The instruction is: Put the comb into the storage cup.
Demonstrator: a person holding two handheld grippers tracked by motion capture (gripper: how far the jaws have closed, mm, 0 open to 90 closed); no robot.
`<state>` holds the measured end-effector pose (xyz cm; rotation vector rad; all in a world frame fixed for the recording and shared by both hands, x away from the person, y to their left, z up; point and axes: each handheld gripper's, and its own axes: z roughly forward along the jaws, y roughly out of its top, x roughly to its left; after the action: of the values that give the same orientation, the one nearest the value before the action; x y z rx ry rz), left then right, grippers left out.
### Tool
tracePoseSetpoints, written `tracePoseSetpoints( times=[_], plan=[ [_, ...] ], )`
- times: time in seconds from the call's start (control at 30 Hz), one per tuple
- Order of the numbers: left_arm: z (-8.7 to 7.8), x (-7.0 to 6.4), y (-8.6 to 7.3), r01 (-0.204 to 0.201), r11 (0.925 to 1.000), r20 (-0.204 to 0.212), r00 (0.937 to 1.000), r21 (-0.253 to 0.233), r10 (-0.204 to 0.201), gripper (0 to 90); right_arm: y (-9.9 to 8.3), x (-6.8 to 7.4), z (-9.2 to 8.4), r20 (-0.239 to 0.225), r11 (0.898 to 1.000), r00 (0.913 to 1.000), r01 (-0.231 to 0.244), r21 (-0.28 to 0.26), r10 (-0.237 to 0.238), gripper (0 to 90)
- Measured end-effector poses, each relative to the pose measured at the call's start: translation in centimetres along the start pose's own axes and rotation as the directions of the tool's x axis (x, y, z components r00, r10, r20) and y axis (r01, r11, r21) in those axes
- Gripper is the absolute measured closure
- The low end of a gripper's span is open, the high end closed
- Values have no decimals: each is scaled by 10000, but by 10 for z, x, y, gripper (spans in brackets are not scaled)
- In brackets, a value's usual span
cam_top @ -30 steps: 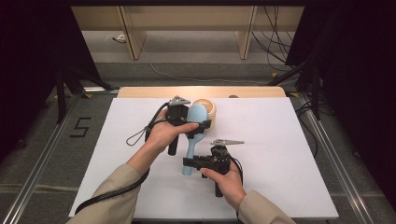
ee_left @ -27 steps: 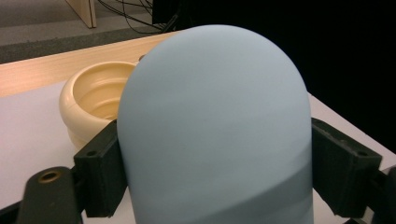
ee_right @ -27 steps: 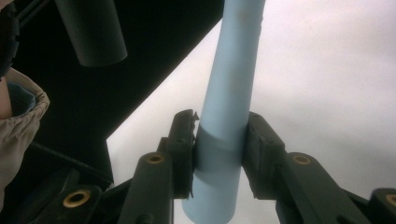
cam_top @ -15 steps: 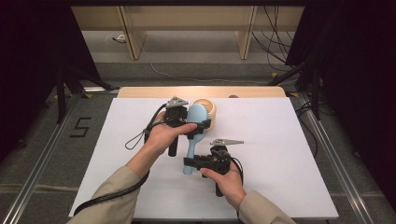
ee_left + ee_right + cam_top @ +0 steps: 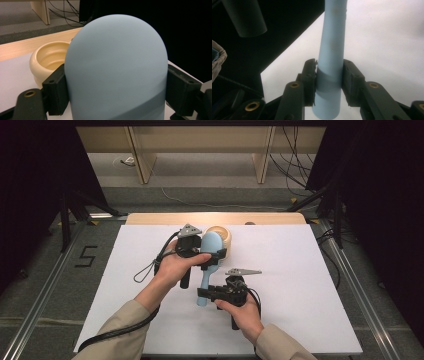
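Note:
A light blue spoon-like tool [image 5: 207, 272] is held over the white table between both grippers. My left gripper [image 5: 212, 256] is shut on its wide rounded head [image 5: 115, 62], one black jaw on either side. My right gripper [image 5: 202, 295] is shut on the near end of its round handle [image 5: 332, 47], pads [image 5: 310, 75] pressed to both sides. A cream bowl [image 5: 221, 234] stands upright on the table right behind the head; in the left gripper view the cream bowl [image 5: 47, 58] shows empty at the left.
The white sheet [image 5: 300, 280] covers the table, with a bare wooden strip [image 5: 260, 218] along the far edge. Black cables trail from both grippers over the near left of the sheet. Floor cables [image 5: 295, 175] and furniture legs lie beyond the table.

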<state>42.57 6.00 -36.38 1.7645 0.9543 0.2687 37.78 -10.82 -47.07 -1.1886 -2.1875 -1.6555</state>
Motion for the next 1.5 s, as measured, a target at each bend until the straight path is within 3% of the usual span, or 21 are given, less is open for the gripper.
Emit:
tracePoseSetpoints(
  times=[0.57,1.0,1.1,1.27,1.4,1.5],
  plan=[
    [-4,-4,1,-392,9990,-95,9992,-223,390,191,1,-2,-1,492,9999,9988,14,-128,-7,546],
    [-7,-5,4,-791,9950,-589,9954,-616,755,192,4,0,-1,1066,9981,9927,588,-158,-568,374],
    [-8,-4,4,-914,9932,-771,9933,-721,858,193,7,1,-3,1284,9944,9868,1027,-251,-987,282],
    [-9,-3,5,-1008,9909,-1076,9900,-892,910,193,9,1,-7,1401,9885,9802,1465,-380,-1399,214],
    [-10,-1,6,-1076,9885,-1341,9866,-1063,930,193,12,2,-12,1572,9806,9704,1919,-402,-1834,175],
    [-10,0,8,-1097,9866,-1559,9836,-1204,903,193,13,1,-16,1809,9707,9568,2377,-357,-2277,171]
  ],
)
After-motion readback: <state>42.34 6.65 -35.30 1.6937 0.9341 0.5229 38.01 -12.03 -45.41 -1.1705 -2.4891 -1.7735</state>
